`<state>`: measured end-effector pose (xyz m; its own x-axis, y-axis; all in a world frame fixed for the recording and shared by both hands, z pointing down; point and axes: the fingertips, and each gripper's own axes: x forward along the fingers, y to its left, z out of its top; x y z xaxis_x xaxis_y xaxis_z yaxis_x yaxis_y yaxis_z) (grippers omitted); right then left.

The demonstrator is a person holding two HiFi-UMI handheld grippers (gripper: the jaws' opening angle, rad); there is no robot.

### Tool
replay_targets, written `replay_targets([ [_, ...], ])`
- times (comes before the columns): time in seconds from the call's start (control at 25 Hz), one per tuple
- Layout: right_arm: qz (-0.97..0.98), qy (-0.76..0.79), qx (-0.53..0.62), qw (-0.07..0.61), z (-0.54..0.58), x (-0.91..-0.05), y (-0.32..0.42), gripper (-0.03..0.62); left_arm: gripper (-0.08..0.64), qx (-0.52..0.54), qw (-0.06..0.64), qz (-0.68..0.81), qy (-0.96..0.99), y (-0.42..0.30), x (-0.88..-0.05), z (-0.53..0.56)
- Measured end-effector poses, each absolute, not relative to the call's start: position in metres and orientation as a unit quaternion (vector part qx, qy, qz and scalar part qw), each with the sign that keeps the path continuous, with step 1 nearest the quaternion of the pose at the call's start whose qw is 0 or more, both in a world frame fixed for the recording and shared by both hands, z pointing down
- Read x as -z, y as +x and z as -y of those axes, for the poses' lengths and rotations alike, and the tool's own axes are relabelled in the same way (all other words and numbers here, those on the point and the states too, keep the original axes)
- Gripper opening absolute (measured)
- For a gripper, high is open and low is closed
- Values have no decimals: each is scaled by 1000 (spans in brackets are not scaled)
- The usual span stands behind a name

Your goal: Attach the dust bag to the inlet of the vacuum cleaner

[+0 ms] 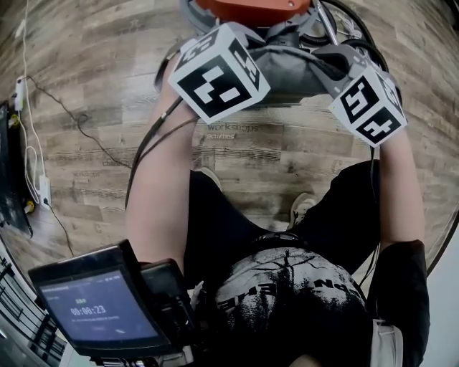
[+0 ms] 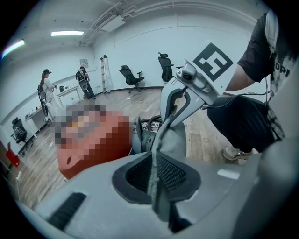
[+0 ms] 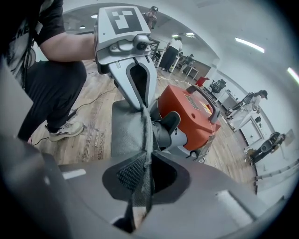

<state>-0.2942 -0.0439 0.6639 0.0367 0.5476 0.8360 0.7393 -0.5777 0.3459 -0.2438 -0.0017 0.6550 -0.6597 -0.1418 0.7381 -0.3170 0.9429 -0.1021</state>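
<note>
The grey fabric dust bag (image 1: 290,68) hangs stretched between my two grippers, just in front of the orange vacuum cleaner (image 1: 251,8). My left gripper (image 2: 154,175) is shut on one edge of the bag (image 2: 175,140). At the opposite edge of the bag (image 3: 126,135), my right gripper (image 3: 145,177) is likewise shut on the fabric. In the right gripper view the vacuum (image 3: 194,114) lies just beyond the bag, its dark inlet (image 3: 169,125) facing the cloth. In the head view the marker cubes (image 1: 219,72) hide both pairs of jaws.
The person's legs and shoes (image 1: 305,208) stand on the wood floor just behind the bag. A phone (image 1: 97,308) sits at the lower left of the head view. Cables (image 1: 36,143) run along the floor at left. Office chairs (image 2: 131,74) and people stand far off.
</note>
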Motion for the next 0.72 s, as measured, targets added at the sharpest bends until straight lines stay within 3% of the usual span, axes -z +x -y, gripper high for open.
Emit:
replay_targets([
  [0.4,455,-718,516,105,43,-665,-296,38,38,-99,385,907,137,-245,-654,3],
  [0.48,457,-724,507,102,43,-665,-297,63,46,-89,376,912,137,-245,-654,4],
  [0.56,451,-733,498,107,45,-670,-294,162,101,-84,375,914,133,-243,-657,5],
  [0.72,447,-741,488,110,45,-676,-292,209,169,-88,385,910,130,-237,-664,5],
])
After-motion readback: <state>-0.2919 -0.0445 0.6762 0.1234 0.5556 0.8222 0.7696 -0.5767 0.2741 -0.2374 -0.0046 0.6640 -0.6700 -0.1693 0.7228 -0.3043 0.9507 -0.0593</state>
